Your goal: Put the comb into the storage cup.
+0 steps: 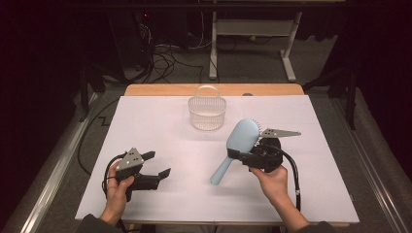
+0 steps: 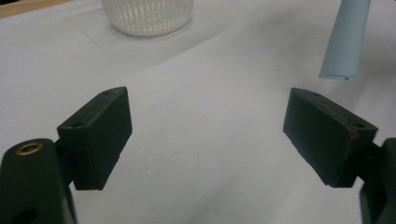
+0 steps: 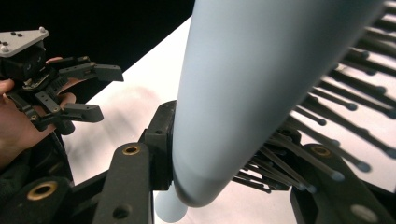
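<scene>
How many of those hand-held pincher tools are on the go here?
2. The left tool hovers open, nothing in it, at the table's near left; the right tool at near right grips a blue hairbrush.

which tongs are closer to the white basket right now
Right. The right tongs, shut on the blue hairbrush, sit just in front and right of the white basket. The left tongs hang open farther back, near the table's left front.

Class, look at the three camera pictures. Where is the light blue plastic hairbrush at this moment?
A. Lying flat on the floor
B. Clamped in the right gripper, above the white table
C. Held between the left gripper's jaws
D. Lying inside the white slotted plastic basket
B: the right gripper is shut on the light blue plastic hairbrush near the base of its head, while the left gripper stands open with nothing between its jaws.
</scene>
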{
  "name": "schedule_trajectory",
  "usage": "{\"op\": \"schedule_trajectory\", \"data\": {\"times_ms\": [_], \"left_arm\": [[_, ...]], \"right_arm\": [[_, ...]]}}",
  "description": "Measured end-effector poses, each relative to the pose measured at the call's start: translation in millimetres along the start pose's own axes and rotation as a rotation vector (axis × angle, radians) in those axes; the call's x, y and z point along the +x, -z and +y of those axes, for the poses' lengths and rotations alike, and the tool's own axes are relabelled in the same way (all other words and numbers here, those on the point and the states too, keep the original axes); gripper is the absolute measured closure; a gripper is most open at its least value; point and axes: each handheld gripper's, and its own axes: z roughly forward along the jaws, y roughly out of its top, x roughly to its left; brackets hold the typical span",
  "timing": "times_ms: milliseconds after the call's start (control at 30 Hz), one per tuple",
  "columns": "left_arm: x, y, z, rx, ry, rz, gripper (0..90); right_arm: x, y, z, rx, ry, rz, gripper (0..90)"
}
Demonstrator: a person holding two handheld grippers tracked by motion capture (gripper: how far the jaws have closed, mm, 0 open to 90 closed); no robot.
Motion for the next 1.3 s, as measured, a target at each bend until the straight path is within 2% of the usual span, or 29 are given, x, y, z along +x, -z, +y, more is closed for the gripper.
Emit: {"op": "schedule_trajectory", "data": {"times_ms": [133, 400, 600, 700, 867, 1067, 1300], "left_arm": [[1.5, 7.2, -4.7, -0.012, 0.008, 0.0, 16.0], [15.2, 18.0, -17.3, -0.055, 0.077, 0.049, 15.8], [18.8, 19.1, -28.2, -0.055, 0.09, 0.096, 15.9], [18.9, 22.2, -31.8, -0.069, 0.105, 0.1, 15.8], [22.5, 20.8, -34.0, -0.064, 0.116, 0.099, 15.8], [23.1, 16.9, -33.8, -0.047, 0.108, 0.093, 15.8], [23.3, 17.0, -33.8, -0.053, 0.111, 0.098, 15.8]], "right_arm": [[-0.8, 1.0, 4.5, 0.006, 0.012, 0.0, 56.0], [-4.2, 1.5, 13.3, 0.017, 0.024, -0.002, 55.9], [-6.2, 5.4, 19.5, 0.011, 0.024, -0.013, 55.7], [-5.9, 7.3, 24.3, 0.021, 0.034, -0.028, 55.7], [-6.1, 8.7, 30.3, 0.016, 0.041, -0.038, 55.7], [-9.9, 9.5, 37.7, 0.015, 0.043, -0.053, 55.6], [-14.3, 15.8, 46.1, 0.01, 0.039, -0.073, 55.5]]}}
